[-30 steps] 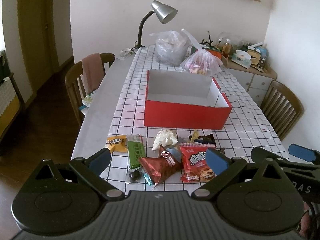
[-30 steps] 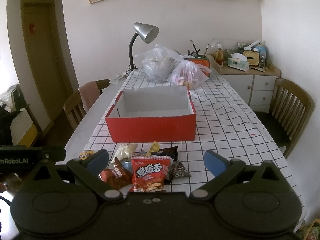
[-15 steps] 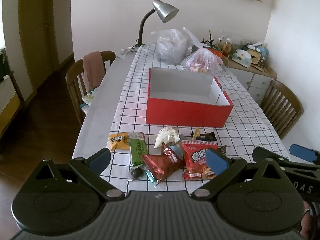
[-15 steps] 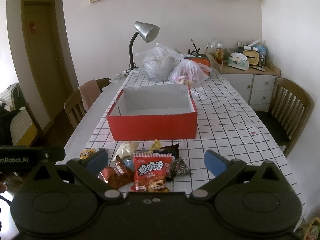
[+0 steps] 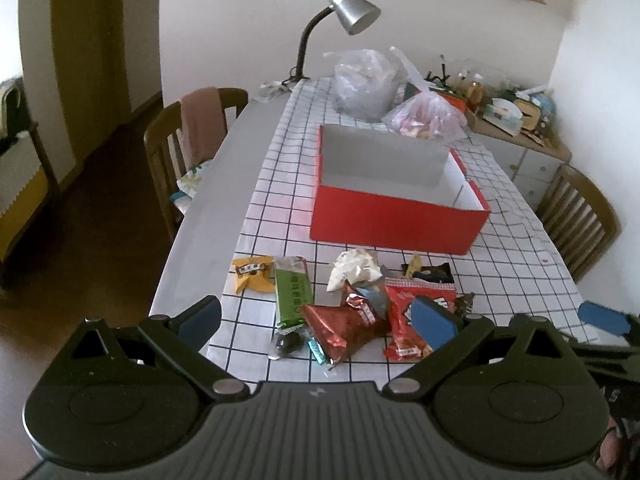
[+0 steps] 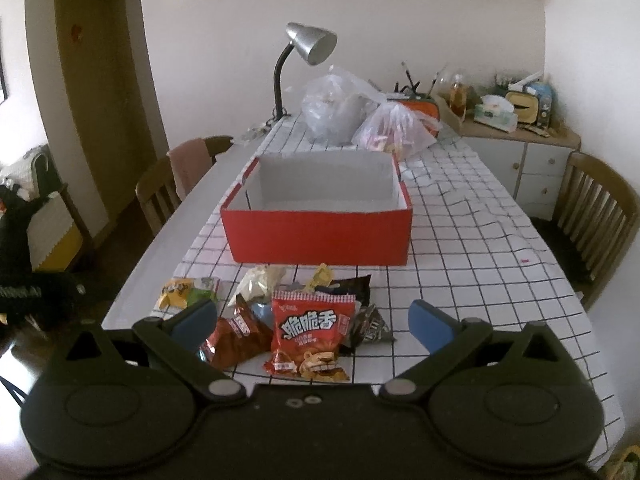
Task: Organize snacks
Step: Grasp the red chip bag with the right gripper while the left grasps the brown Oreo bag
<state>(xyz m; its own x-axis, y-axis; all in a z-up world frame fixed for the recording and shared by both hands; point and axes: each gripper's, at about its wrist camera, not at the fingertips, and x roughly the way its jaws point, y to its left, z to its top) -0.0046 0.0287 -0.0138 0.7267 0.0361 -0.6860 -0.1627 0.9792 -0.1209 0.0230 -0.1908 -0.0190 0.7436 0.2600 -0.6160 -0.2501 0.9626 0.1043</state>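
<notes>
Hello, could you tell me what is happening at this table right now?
A person holds a two-finger gripper in each hand above a pile of snack packets at the near end of the table. The left gripper and right gripper both have their jaws wide open and hold nothing. The red snack bag, green bar and yellow packet lie loose on the checked cloth. The red box behind them looks empty.

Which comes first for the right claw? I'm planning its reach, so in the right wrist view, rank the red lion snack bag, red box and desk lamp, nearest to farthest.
1. Red lion snack bag: between the open right claw tips.
2. Red box: mid-table, straight ahead.
3. Desk lamp: far end, slightly left.
</notes>
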